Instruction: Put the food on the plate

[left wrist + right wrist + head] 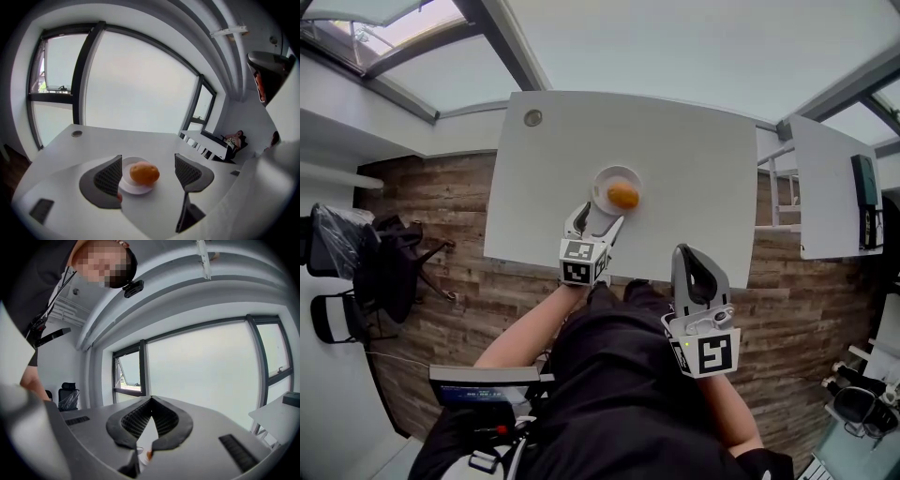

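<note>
Food [622, 196] on plate [604, 180] on table [694, 159], just beyond left claw [600, 217]

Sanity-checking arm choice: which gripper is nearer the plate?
Left. The left gripper is open, right at the near edge of the plate. The right gripper is shut and held back, off the near edge of the table.

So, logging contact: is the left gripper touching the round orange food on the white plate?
Apart. In its own view, the left gripper stands open, white gaps either side of the orange food.
</note>
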The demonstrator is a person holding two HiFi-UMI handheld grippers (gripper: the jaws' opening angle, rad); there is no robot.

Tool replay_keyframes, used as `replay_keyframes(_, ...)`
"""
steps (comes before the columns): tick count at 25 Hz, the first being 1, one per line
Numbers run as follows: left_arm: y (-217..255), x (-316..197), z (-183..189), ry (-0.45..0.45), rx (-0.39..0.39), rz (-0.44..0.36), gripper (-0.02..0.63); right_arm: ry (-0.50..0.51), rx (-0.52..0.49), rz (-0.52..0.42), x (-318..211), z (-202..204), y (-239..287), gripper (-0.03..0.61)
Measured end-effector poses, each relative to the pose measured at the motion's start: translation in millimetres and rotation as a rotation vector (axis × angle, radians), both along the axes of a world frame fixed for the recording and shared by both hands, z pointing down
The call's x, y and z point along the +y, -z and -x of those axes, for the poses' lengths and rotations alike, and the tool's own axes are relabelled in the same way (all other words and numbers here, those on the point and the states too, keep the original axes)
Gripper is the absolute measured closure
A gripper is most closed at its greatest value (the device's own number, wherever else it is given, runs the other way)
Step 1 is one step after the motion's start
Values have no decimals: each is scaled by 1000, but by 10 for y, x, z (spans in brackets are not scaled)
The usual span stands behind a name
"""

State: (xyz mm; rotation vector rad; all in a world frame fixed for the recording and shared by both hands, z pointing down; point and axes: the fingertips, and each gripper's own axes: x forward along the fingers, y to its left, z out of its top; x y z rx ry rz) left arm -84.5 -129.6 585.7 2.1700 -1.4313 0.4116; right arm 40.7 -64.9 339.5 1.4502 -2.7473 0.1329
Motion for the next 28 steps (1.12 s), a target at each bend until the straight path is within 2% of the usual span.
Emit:
replay_keyframes(4, 134, 56, 83, 41, -11, -37, 275, 7, -2, -5, -2, 24, 15, 581)
replay_keyframes(8, 364, 116, 53, 40, -11, -95, 275, 11, -6, -9, -4, 34, 22, 581)
replay_keyframes(18, 993, 182, 154, 100, 43, -218, 276, 43, -22, -19, -30, 168, 58, 581)
replay_keyframes(19, 1049, 197, 166, 101, 41, -232, 288, 49, -23, -18, -19, 183, 54, 581)
replay_keyframes(20, 1112, 214, 173, 102, 45, -249, 344, 54, -24, -16, -5, 197, 48, 581)
replay_keyframes(24, 1295, 290, 165, 111, 66, -303, 375, 66, -30, -15, 23, 221, 49, 581)
replay_keyframes(28, 1476, 375, 84, 95, 45, -325, 376, 80, -37, -8, 46, 217, 51, 581)
